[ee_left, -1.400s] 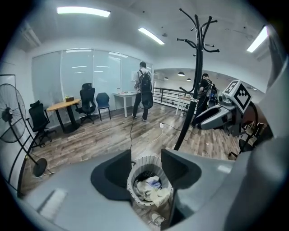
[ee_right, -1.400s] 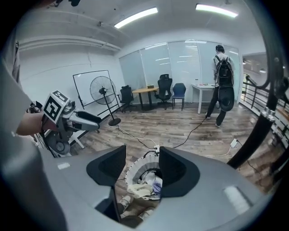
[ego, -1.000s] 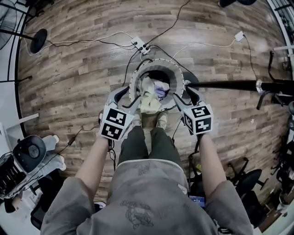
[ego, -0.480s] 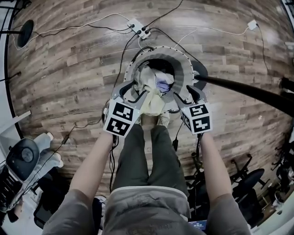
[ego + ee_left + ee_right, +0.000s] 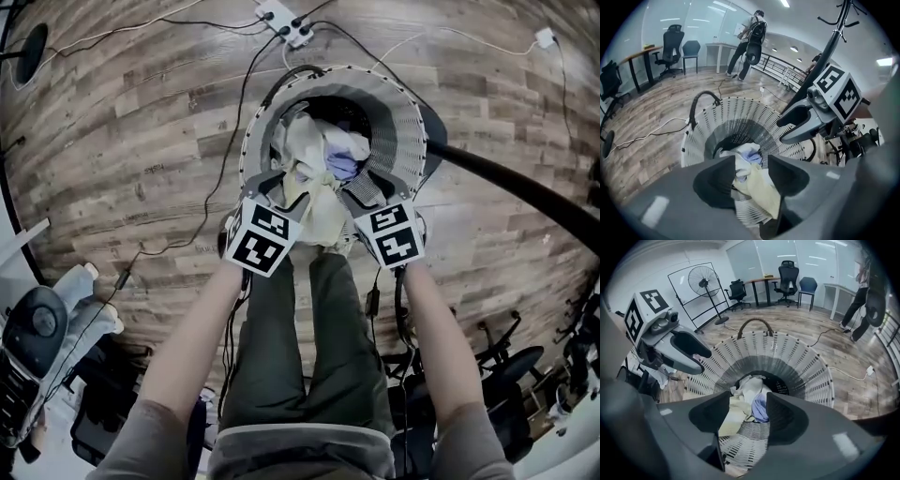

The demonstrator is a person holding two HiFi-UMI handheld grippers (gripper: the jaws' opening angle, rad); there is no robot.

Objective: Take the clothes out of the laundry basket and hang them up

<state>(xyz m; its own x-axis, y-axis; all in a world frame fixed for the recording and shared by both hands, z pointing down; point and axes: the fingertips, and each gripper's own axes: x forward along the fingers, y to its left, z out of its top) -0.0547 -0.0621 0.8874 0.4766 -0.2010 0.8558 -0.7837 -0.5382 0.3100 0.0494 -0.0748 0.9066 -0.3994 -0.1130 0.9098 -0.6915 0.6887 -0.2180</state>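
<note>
- The left tongs [image 5: 751,165] are released, jaws apart with nothing pressed between them. The gap looks down onto the clothes.
- The right tongs [image 5: 747,403] are likewise released and empty, poised just beside the left pair above the near rim.
- The clothes lie heaped in the laundry basket [image 5: 398,131] on the wood floor. A pale yellow garment [image 5: 317,214] drapes over the near rim, with a lilac piece [image 5: 343,167] and a white piece [image 5: 749,383] behind it.
- They look light, soft and limp, and probably tangled. Thin cloth may slip unless a thick fold is pinched.
- The yellow garment's bunched fold at the rim seems the best hold.
</note>
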